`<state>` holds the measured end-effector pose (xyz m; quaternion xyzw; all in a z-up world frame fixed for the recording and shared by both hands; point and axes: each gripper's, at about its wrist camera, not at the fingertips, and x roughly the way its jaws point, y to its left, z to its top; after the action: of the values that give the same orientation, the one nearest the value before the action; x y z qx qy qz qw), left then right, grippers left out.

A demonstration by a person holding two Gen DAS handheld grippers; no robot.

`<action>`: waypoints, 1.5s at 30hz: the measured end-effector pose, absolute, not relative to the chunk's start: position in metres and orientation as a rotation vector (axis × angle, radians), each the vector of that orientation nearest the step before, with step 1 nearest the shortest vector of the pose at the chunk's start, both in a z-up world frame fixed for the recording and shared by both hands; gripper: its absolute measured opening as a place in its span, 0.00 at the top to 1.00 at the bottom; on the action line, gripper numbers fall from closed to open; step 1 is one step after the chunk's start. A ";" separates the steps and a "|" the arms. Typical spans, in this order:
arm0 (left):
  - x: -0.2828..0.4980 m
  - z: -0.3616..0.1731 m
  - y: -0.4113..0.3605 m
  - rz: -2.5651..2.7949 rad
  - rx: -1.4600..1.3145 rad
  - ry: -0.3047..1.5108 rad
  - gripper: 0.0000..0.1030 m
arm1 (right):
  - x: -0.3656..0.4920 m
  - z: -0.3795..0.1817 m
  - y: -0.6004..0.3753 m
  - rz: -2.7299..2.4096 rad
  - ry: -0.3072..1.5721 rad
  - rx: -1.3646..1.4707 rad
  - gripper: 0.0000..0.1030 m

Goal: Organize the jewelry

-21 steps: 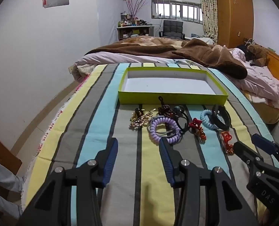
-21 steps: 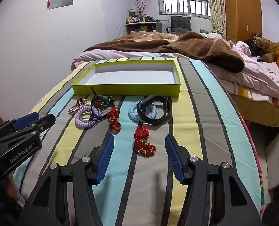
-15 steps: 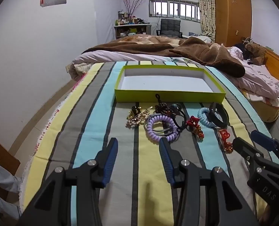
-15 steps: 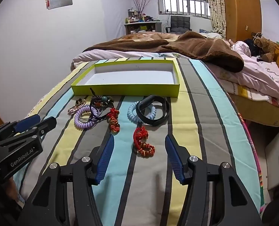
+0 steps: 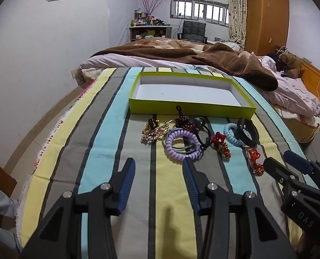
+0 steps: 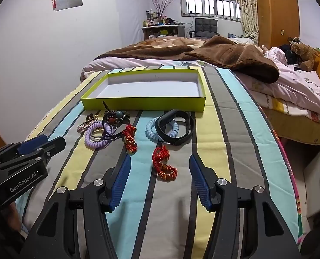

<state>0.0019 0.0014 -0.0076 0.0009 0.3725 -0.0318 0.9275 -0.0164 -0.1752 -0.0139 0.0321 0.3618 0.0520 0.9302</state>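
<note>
Jewelry pieces strewn on striped bed cover before lime tray (image 6: pixel 142 104), red beaded cord (image 6: pixel 163 165) at 12 o'clock between right gripper (image 6: pixel 160 180) fingers, purple coil (image 5: pixel 182 143) at 1 o'clock off left gripper (image 5: pixel 159 182), both spread wide, holding nothing

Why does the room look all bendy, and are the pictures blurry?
Left wrist view: the fisheye lens bows the striped bedcover and darkens the corners, yet the lilac coiled hair tie looks sharp. Right wrist view: same bending, bright window glare, soft shadows.
</note>
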 end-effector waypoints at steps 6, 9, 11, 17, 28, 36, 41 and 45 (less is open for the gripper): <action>0.003 -0.006 0.001 -0.066 -0.002 0.764 0.54 | -0.017 -0.012 -0.176 0.106 0.738 0.061 0.45; 0.002 -0.006 0.002 -0.063 0.000 0.764 0.54 | -0.017 -0.011 -0.175 0.105 0.735 0.057 0.45; 0.002 -0.006 0.001 -0.064 0.002 0.763 0.54 | -0.017 -0.011 -0.175 0.106 0.735 0.058 0.45; -0.001 -0.003 0.001 -0.063 0.009 0.753 0.54 | -0.018 -0.009 -0.174 0.108 0.732 0.057 0.45; -0.003 0.001 0.003 -0.065 0.002 0.747 0.54 | -0.019 -0.007 -0.175 0.107 0.727 0.053 0.45; -0.004 0.001 0.004 -0.063 0.001 0.748 0.54 | -0.020 -0.007 -0.174 0.106 0.728 0.054 0.45; -0.004 0.001 0.004 -0.063 -0.001 0.747 0.54 | -0.020 -0.007 -0.173 0.106 0.726 0.051 0.45; -0.005 0.001 0.004 -0.062 0.001 0.750 0.54 | -0.020 -0.007 -0.173 0.107 0.728 0.052 0.45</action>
<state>-0.0050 0.0038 0.0010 0.0003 0.3662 -0.0305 0.9300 -0.0201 -0.1734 -0.0070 0.0255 0.3558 0.0524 0.9327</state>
